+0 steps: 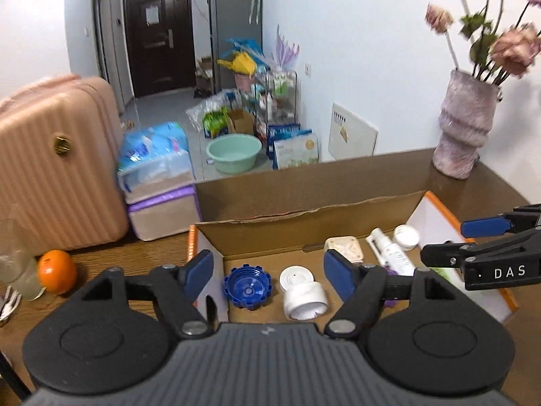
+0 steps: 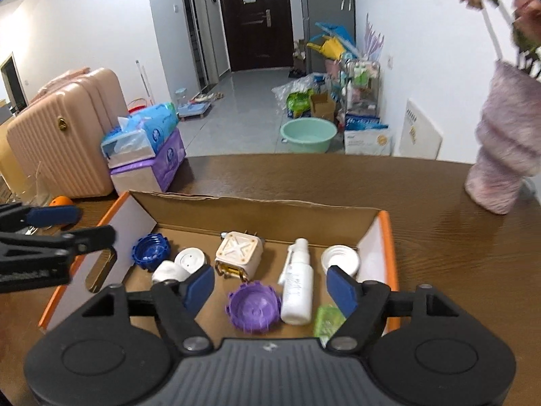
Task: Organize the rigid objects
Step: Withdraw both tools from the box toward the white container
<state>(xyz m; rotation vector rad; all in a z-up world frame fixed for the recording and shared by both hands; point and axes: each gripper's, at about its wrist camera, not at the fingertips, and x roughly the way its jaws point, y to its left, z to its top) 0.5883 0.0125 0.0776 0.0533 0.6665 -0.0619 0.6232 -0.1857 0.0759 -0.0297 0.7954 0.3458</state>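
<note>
A shallow cardboard box with orange edges lies on the brown table. In it are a blue ridged cap, a white round lid beside a small white tube, a beige cube plug, a white spray bottle and a white screw lid. My left gripper hangs open over the box's left end, gripping nothing. The right gripper is open above a purple cap, the spray bottle and a green packet; its pads touch none of them.
A mauve vase of flowers stands on the table at the back right. An orange and a glass sit left of the box. A pink suitcase and stacked tissue boxes lie beyond the table's far edge.
</note>
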